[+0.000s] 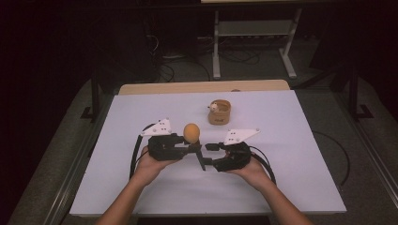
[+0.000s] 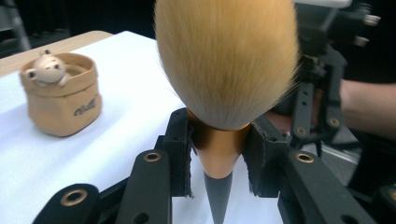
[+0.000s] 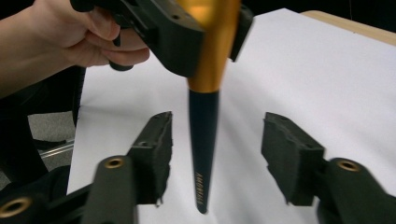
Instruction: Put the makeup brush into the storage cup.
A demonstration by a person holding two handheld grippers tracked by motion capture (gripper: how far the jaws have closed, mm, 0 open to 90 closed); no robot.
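A makeup brush with a fluffy orange head [image 1: 191,132] [image 2: 226,60], a gold ferrule [image 2: 217,149] [image 3: 210,51] and a tapering black handle [image 1: 202,161] [image 3: 204,140] stands head-up over the white table. My left gripper [image 1: 190,147] [image 2: 217,161] is shut on the ferrule, its pads [image 2: 180,149] pressing both sides. My right gripper [image 1: 210,153] [image 3: 217,154] faces it from the right and stands open. Its pads [image 3: 156,149] sit either side of the handle, clear of it.
A small tan fabric pouch [image 1: 219,112] [image 2: 60,98] with a little bear figure [image 2: 46,70] on its rim sits on the white table [image 1: 281,140] behind the grippers. A wooden edge [image 1: 202,86] runs along the far side. Dark floor and a metal stand lie beyond.
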